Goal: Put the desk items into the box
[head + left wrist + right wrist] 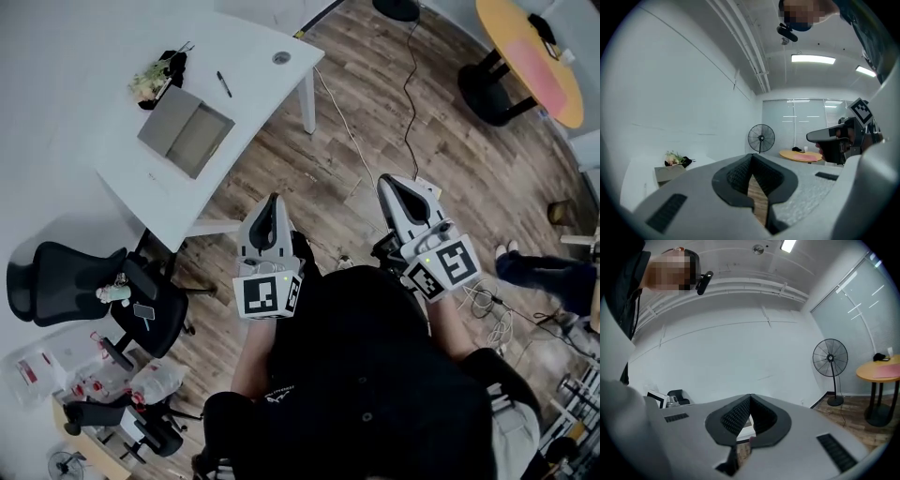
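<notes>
Both pairs of jaws are shut tip to tip with nothing between them. On the left gripper [751,157] the ribbed black pads meet at a point, and only a sliver of wood floor [375,131] shows through the gap below. The right gripper [750,397] is the same. Each is grey moulded plastic with a marker cube, held close in front of the person's dark-clad torso, well apart from the desk [94,131].

That desk is white and smooth with a curved edge, and stands at the far left. On it lies the box [186,131] — flat brown cardboard, open at the top. A slim dark pen [224,83] lies beyond it to the right, and a small bunch of pale flowers [150,80] sits beside something black that is too small to make out.

A black office chair [56,281] stands at the near left, with small items on its seat that cannot be identified. A round orange table [530,56] at the far right is cut off by the edge of the head view. A pedestal fan [761,138] with a round wire cage stands by the far wall.
</notes>
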Demonstrator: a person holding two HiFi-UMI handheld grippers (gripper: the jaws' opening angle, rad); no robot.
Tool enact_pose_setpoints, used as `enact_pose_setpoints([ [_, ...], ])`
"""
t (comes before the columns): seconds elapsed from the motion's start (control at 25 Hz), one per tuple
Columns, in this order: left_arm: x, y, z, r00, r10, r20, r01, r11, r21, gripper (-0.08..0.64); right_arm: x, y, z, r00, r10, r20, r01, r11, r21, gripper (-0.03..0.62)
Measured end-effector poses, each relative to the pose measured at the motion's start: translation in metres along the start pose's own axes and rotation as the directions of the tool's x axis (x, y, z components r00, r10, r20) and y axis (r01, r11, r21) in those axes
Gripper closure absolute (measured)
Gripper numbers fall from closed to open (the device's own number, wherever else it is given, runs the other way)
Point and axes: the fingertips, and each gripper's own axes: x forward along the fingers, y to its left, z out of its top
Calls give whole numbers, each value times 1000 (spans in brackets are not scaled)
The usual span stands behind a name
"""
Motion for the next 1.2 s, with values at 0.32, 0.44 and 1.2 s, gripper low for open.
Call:
enact_pose_setpoints([
  [0.32,60,99,14,1000,-14,10,15,999,-34,552,112,9,13,999,-25,-23,25,1000,-16,594],
  [0.44,73,139,22,1000,-15,19,16,999,-37,552,155,19,15,999,-27,-30,27,1000,-16,594],
  [1.2,116,310,18,998,65,5,-65,996,-57,552,360,46,-9,989,-4,-146,9,999,32,594],
])
